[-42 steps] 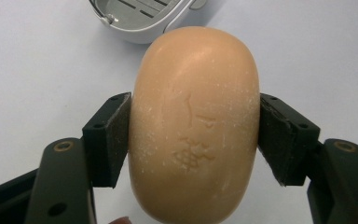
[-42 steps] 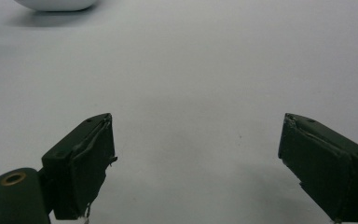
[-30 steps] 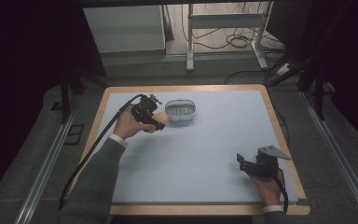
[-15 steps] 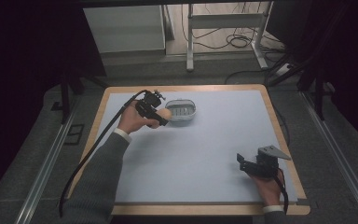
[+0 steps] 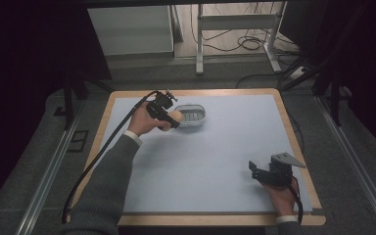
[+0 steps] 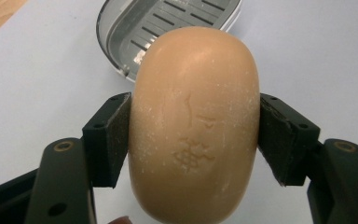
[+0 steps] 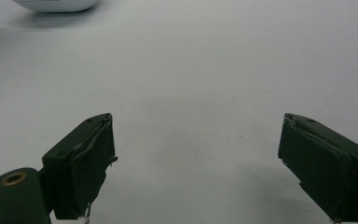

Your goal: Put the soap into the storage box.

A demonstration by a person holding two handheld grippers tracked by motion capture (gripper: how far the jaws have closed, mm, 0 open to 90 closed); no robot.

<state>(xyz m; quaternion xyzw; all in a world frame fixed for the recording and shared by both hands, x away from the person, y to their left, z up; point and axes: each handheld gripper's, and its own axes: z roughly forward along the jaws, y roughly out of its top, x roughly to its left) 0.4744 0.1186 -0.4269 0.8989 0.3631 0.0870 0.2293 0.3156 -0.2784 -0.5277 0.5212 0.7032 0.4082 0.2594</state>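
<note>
A tan oval bar of soap (image 6: 196, 126) is clamped between the two black pads of my left gripper (image 6: 195, 135). In the high view the left gripper (image 5: 169, 116) holds the soap (image 5: 176, 116) just left of a grey slotted soap dish (image 5: 191, 115) at the back of the table. The dish (image 6: 168, 28) lies beyond the soap in the left gripper view, and it holds nothing. My right gripper (image 7: 196, 163) stands open over the bare pale mat, near the front right corner (image 5: 262, 172).
A pale blue mat (image 5: 205, 161) covers the wooden table (image 5: 303, 161). A black cable (image 5: 98, 156) trails from the left gripper along the forearm. The dish's edge (image 7: 56, 4) lies far ahead of the right gripper.
The left gripper has carried the soap to the right, closer to the dish. The right gripper has stayed where it was.
</note>
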